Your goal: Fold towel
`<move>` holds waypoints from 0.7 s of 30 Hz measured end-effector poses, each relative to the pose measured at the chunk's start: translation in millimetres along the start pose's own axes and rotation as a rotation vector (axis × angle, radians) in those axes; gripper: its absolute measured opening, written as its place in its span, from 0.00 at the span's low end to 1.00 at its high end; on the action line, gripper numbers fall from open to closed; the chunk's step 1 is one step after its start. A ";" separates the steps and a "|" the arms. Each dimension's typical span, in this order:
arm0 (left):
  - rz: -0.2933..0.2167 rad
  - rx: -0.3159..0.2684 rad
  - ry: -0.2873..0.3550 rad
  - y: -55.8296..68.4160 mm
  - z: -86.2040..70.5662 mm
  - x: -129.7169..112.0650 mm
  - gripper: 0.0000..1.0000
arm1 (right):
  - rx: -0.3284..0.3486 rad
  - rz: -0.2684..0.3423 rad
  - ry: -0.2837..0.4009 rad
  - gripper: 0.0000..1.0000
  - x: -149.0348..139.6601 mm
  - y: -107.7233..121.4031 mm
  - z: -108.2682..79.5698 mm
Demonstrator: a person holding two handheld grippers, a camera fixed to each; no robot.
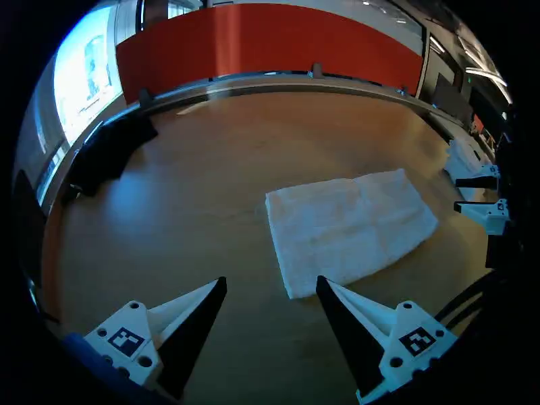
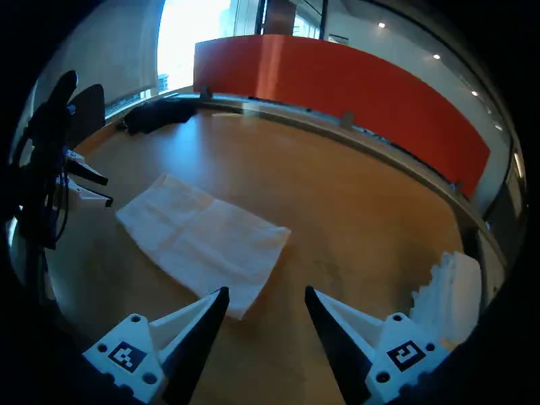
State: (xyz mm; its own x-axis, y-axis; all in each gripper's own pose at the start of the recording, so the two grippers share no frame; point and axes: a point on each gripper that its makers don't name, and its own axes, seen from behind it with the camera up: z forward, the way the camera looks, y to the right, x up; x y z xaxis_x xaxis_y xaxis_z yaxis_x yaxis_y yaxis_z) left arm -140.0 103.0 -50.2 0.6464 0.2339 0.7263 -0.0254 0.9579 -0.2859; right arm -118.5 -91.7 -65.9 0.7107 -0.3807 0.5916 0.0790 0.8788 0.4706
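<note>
A white towel (image 1: 351,226) lies flat on the wooden table (image 1: 223,169), folded into a rectangle. My left gripper (image 1: 270,297) hovers open just short of the towel's near corner, its right finger overlapping the towel's edge in the picture. In the right gripper view the same towel (image 2: 202,236) spreads ahead and to the left. My right gripper (image 2: 265,304) is open above the towel's near right corner, nothing between its fingers. The other gripper (image 2: 84,182) shows at the far left in the right gripper view, and the right one (image 1: 482,199) at the far right in the left gripper view.
A dark bundle of cloth (image 1: 108,148) lies at the table's far left corner (image 2: 158,113). A stack of white folded towels (image 2: 449,290) rests at the right side of the table. A red partition (image 1: 270,40) runs behind the table's far edge.
</note>
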 end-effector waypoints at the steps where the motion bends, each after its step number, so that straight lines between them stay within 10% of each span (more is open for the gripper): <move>1: -0.002 0.002 0.000 -0.2 -1.1 -0.9 0.99 | 0.001 0.000 0.000 0.87 -0.1 -0.3 -0.1; 21: -0.101 0.068 0.013 -18.0 -51.3 -30.2 0.99 | 0.127 -0.124 -0.021 0.87 -5.1 -23.2 15.2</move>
State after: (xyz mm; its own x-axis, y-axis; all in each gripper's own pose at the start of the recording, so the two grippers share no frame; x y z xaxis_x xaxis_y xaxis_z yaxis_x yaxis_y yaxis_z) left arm -120.0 70.1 -99.0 0.6578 0.1341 0.7411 -0.0110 0.9856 -0.1686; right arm -134.6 -114.4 -69.9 0.6862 -0.4913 0.5365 0.0755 0.7816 0.6191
